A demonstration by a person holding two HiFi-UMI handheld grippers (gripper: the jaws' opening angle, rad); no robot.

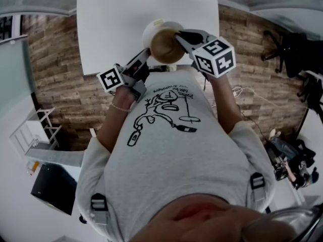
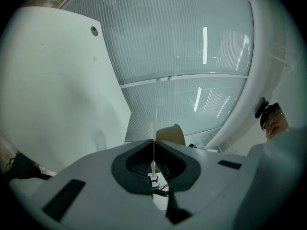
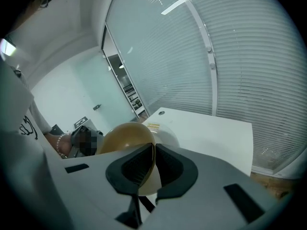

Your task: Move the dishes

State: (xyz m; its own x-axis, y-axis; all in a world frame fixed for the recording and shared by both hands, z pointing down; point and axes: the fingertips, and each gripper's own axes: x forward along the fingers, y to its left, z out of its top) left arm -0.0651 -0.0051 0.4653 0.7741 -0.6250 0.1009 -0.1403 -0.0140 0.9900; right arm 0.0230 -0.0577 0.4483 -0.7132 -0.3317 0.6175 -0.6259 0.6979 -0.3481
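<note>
My right claw (image 3: 153, 152) is clamped on the rim of the brown bowl (image 3: 125, 137), held over the counter (image 1: 126, 24). My left claw (image 2: 153, 147) is pinched shut on the thin edge of the white dish (image 1: 157, 26), just behind the brown bowl.

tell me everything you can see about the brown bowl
The brown bowl is round, smooth and glossy, golden-brown inside, perhaps plastic or glazed ceramic. It is held tilted on edge above the white table, its thin rim pinched by the shut right gripper. A white dish sits close behind it; whether they touch is unclear.
</note>
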